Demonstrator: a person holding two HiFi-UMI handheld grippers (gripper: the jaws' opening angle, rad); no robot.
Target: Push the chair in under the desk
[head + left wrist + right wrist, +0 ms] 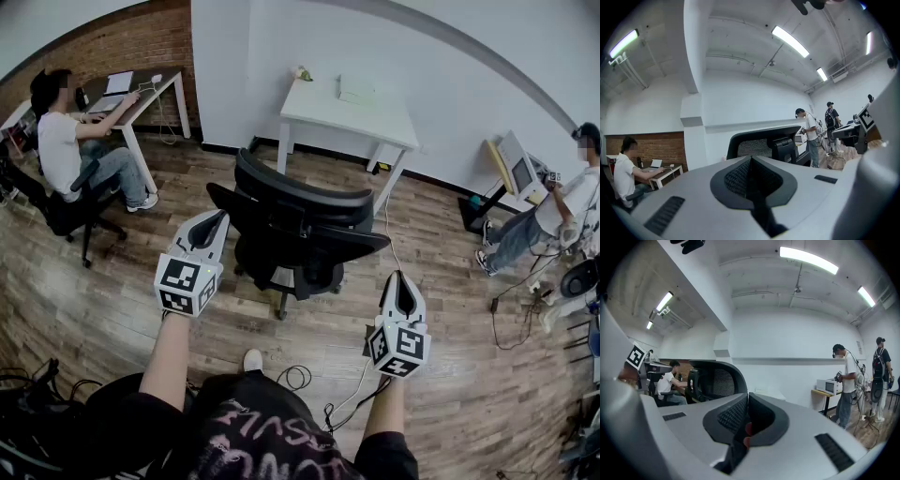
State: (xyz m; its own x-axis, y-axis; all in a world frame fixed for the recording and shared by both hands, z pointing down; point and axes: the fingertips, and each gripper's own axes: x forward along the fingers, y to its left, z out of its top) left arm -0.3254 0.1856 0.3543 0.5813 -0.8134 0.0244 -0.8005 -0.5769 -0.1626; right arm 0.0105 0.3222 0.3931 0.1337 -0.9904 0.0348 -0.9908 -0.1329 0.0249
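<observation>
A black office chair (295, 225) stands on the wooden floor, its curved backrest towards me and its seat facing the white desk (347, 112) by the wall. A stretch of floor lies between the chair and the desk. My left gripper (217, 218) is shut and holds nothing; it hovers just beside the chair's left side, with the backrest (759, 145) straight ahead of its jaws (751, 161). My right gripper (400, 283) is also shut and holds nothing, lower right of the chair and short of it. In the right gripper view the backrest (717, 378) shows left of the jaws (746, 399).
A person (61, 141) sits at a desk with a laptop (131, 94) at the far left. Another person (562, 206) stands at the right by a screen on a stand (511, 169). Cables (347, 394) trail on the floor near my feet. A white box (356, 89) lies on the desk.
</observation>
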